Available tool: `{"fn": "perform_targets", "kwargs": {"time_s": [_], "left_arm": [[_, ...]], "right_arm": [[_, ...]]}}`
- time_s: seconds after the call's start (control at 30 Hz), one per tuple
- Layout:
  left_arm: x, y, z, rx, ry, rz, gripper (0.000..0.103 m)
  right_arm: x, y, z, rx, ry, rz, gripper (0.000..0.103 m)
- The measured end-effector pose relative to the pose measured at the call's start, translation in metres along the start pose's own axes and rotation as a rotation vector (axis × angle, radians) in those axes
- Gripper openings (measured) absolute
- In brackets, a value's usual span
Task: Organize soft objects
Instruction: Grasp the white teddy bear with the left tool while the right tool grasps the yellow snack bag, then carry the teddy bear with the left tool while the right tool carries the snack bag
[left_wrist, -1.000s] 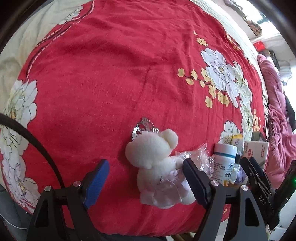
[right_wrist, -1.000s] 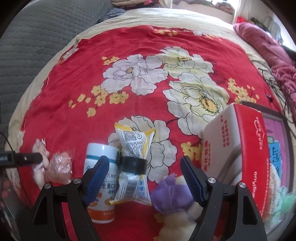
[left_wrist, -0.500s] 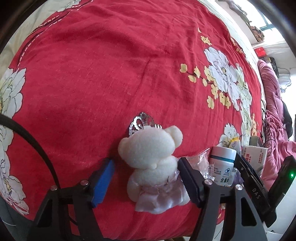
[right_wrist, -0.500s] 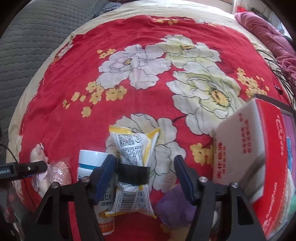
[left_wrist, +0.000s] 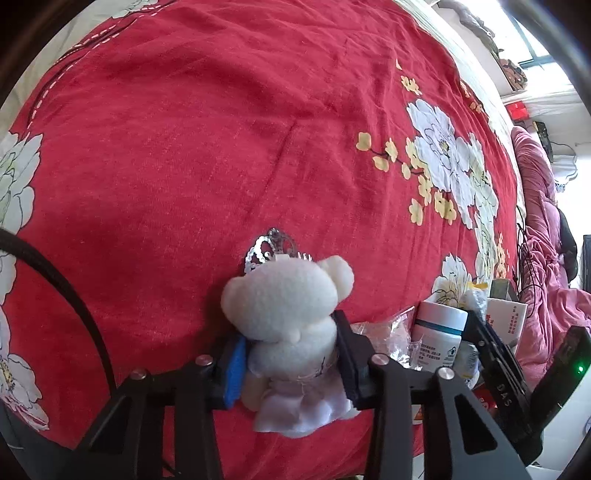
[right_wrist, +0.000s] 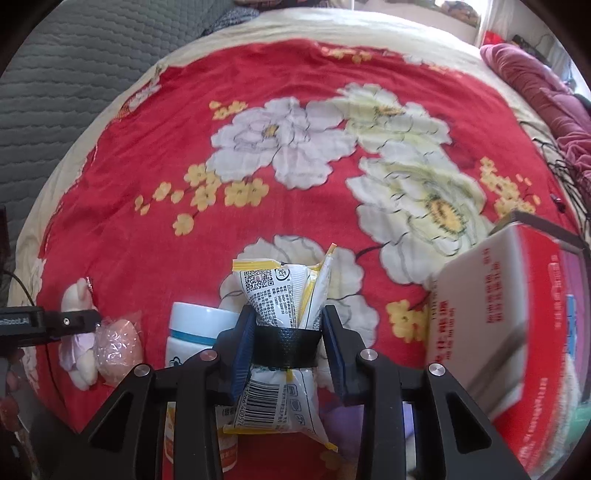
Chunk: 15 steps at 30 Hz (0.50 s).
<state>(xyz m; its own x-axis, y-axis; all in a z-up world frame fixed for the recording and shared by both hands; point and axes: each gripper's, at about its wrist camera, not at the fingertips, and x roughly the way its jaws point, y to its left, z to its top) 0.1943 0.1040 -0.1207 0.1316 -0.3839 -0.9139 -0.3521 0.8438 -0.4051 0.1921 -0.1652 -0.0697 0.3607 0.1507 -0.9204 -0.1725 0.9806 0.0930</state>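
A white plush bear (left_wrist: 284, 306) in a pale lilac dress, with a silver sequin crown (left_wrist: 271, 245), lies on the red floral bedspread (left_wrist: 184, 147). My left gripper (left_wrist: 290, 360) is shut on the bear's body. The bear also shows small at the left of the right wrist view (right_wrist: 75, 299). My right gripper (right_wrist: 286, 349) is shut on a yellow and white snack packet (right_wrist: 282, 295) bound with a black band (right_wrist: 284, 345). A purple soft thing (right_wrist: 343, 417) lies partly hidden under the right gripper.
A white pill bottle (right_wrist: 195, 325) stands left of the packet, also in the left wrist view (left_wrist: 437, 334). A clear bag with something pink (right_wrist: 118, 343) lies beside the bear. A red and white carton (right_wrist: 487, 332) stands at the right. Pink bedding (left_wrist: 543, 240) is piled at the far right.
Both grippers moved forward and closed: the left onto the bear, the right onto the snack packet.
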Motion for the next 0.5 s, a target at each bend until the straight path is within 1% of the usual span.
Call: {"fn": "perform_targets", "kwargs": {"time_s": [0.13, 0.3, 0.5], "left_arm": [[-0.012, -0.004, -0.003, 0.012, -0.028, -0.021, 0.041], [-0.032, -0.02, -0.009, 0.07, -0.074, -0.01, 0.041], [-0.057, -0.044, -0.016, 0.138, -0.122, -0.005, 0.04]], "right_arm": [[-0.016, -0.005, -0.001, 0.004, -0.034, 0.001, 0.037], [-0.035, -0.009, -0.004, 0.002, -0.065, 0.0, 0.037], [-0.057, -0.008, -0.011, 0.001, -0.093, 0.021, 0.037]]}}
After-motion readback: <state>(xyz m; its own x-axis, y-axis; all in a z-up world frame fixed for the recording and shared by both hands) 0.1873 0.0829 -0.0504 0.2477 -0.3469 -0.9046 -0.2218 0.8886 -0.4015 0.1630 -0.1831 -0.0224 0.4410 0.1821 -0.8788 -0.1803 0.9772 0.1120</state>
